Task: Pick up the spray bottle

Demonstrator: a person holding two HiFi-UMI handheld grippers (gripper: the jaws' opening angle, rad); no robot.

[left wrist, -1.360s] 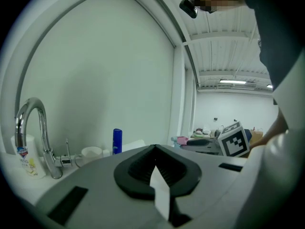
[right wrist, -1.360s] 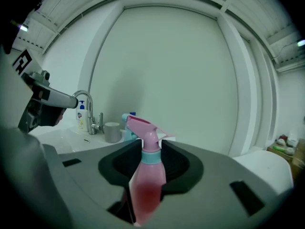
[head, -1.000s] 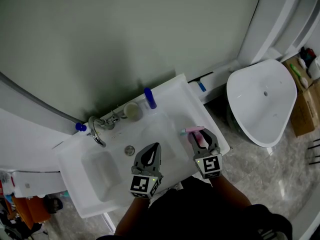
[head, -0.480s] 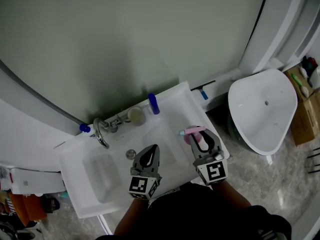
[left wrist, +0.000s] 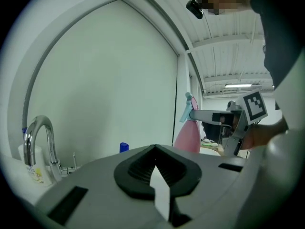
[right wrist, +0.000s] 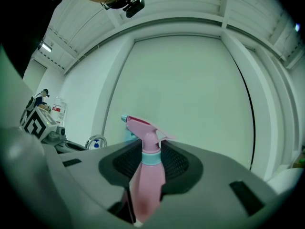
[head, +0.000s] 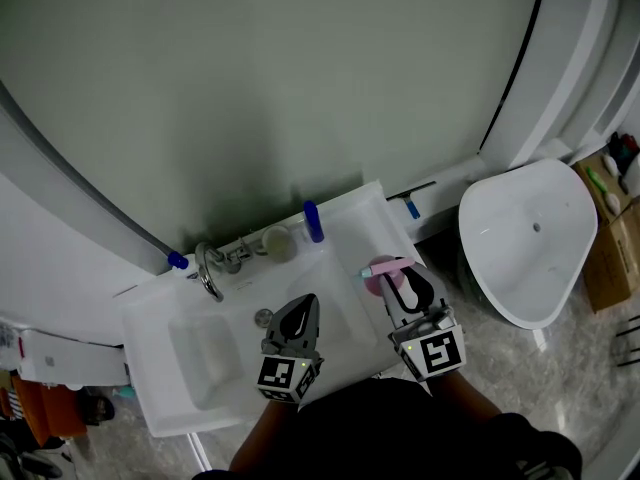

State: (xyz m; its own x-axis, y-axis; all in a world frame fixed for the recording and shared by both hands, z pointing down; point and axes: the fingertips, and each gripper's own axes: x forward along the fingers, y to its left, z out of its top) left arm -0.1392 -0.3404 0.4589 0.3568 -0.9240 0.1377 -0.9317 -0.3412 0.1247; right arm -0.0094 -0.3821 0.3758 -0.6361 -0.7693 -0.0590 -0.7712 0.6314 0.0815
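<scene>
While the left gripper (head: 297, 318) hovers over the white ceramic washbasin (head: 190, 363) with its jaws drawn together on nothing, the right gripper (head: 405, 286) has come up from the basin's right-hand edge, carrying the pink plastic spray bottle with the pale blue collar and nozzle tip (head: 383, 271). A second ago that bottle sat lower, close against the rim; now it hangs clear above it, upright, its trigger head pointing left towards the curved chrome tap (head: 208, 268). The right gripper view shows the jaws part-way closed, with the dark ribbed pads pressed on the bottle's shoulder either side, just under the collar, and the body hanging down between them. Seen from the left gripper view, the bottle (left wrist: 189, 137) is aloft off to the right, with the other tool's arm reaching to its neck. Judging from this, the pick-up itself looks essentially done: the bottle appears off its support and held square. What remains is keeping the clamp steady, since a smooth tapered shoulder could slip downward if the grip eases.
</scene>
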